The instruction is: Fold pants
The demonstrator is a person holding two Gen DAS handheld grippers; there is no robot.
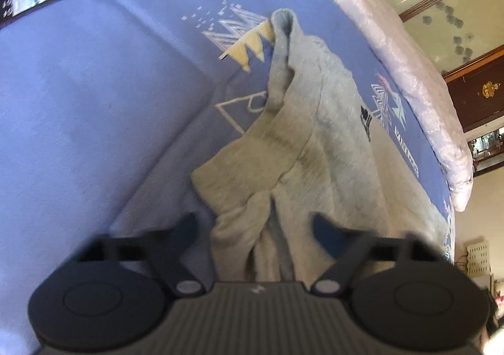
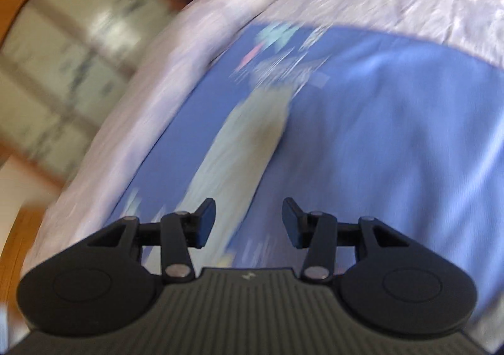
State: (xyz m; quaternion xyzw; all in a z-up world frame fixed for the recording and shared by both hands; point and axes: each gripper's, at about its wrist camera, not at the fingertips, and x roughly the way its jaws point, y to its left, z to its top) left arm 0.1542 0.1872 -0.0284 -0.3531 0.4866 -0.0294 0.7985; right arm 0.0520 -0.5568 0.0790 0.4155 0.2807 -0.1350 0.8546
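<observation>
Left gripper (image 1: 255, 229): matte black plastic, dark-grey ribbed body w/ a small pale logo mark at its front edge, round disc housings either side w/ a faint raised circle on each, angled link arms on silver pivot pins, fingers tipped w/ dark blue pads (image 1: 327, 233). Right gripper (image 2: 249, 221): same build, black discs, ribbed grey centre w/ logo, silver rivets at link joints plus smaller ones farther out, flat dark blue pads (image 2: 291, 222) on short black fingers.
</observation>
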